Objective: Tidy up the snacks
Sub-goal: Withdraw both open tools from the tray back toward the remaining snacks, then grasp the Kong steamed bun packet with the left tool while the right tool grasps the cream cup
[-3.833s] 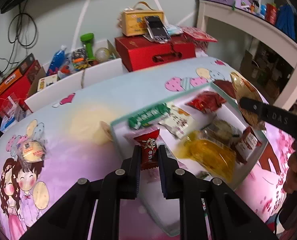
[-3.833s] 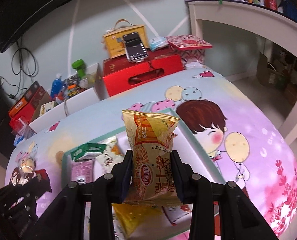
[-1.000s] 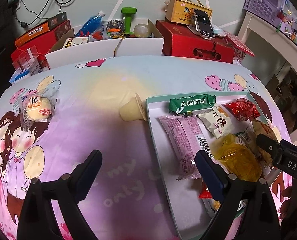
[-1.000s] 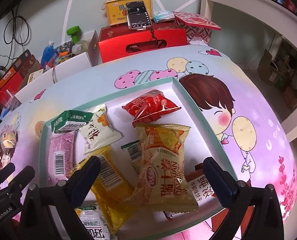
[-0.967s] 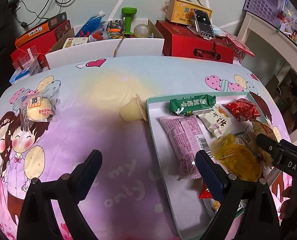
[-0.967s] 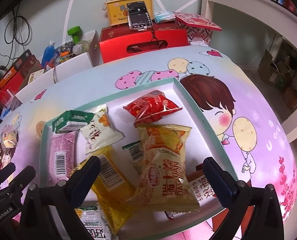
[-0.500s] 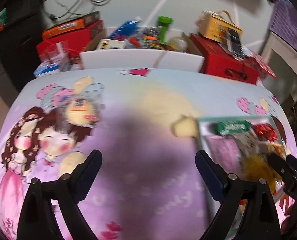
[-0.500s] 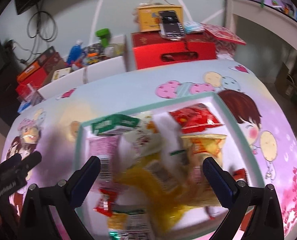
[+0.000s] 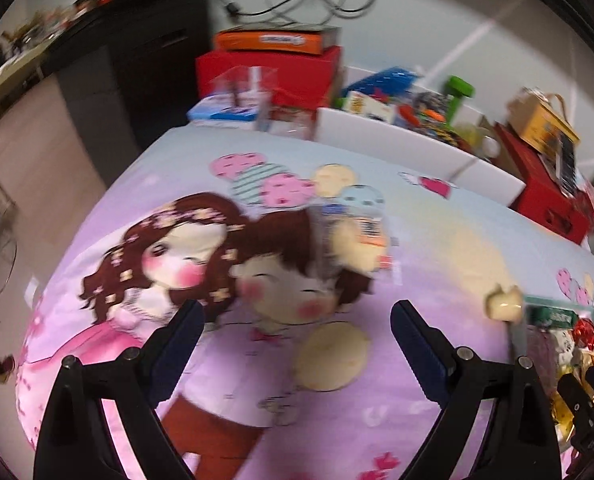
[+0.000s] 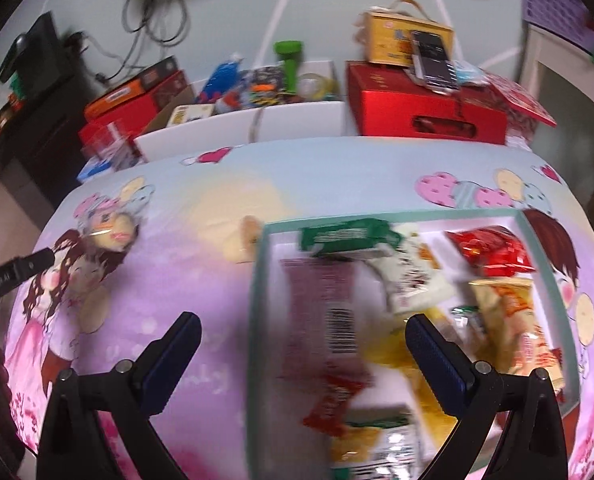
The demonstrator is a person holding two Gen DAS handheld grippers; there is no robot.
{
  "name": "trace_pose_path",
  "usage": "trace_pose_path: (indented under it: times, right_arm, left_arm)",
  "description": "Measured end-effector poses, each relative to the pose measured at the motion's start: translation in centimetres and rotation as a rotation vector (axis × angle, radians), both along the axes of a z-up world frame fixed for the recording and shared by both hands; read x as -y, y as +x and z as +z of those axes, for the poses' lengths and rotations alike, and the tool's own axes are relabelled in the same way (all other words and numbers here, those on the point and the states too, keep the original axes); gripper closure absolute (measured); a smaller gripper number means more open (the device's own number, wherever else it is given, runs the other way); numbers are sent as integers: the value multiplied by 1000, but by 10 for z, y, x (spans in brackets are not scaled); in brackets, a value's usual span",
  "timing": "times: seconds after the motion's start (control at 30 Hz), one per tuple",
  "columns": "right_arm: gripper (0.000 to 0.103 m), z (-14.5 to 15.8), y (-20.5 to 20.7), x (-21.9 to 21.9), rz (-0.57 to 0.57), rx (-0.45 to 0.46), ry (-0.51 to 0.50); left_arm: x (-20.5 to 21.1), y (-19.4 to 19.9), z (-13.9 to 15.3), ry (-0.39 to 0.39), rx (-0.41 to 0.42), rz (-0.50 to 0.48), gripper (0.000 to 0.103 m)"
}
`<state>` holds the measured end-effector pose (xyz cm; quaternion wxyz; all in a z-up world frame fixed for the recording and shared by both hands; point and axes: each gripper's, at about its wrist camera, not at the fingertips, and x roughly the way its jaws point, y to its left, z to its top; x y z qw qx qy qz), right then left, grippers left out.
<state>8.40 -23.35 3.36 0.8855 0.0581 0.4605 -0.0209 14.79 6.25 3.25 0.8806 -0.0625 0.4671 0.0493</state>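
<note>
My left gripper [image 9: 299, 332] is open and empty above the cartoon-print cloth. A clear-wrapped round bun [image 9: 357, 240] lies just beyond its fingers. A pale jelly cup [image 9: 505, 304] sits against the left rim of the teal-edged tray [image 9: 545, 302]. My right gripper [image 10: 303, 344] is also open and empty, hovering over the tray's left rim [image 10: 257, 280]. In the tray lie a green pack [image 10: 345, 234], a pink pack [image 10: 325, 312], a white pack [image 10: 413, 276], a red pack [image 10: 489, 252] and an orange chip bag [image 10: 513, 320]. The bun [image 10: 109, 228] lies far left, near the left gripper's tip [image 10: 13, 276].
Behind the table stand a red box [image 10: 425, 116], a yellow box with a phone on it [image 10: 409, 40] and a white carton [image 10: 249, 124] full of odds and ends. A black cabinet [image 9: 137, 60] stands at the left. The cloth drops off at the table's left edge.
Both views have swung left. The left gripper has moved away from the tray toward the wrapped bun, and the right one now sits over the tray's left side. Both stay open.
</note>
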Motion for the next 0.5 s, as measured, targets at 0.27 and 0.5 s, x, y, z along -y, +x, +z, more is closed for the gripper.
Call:
trace_pose_path:
  times: [0.27, 0.5]
  right_arm:
    - [0, 2, 17, -44, 110, 44, 66]
    - [1, -20, 47, -44, 95, 17, 89]
  left_arm:
    - [-31, 23, -22, -77, -69, 8, 9]
    - [-5, 67, -41, -123, -111, -172, 9]
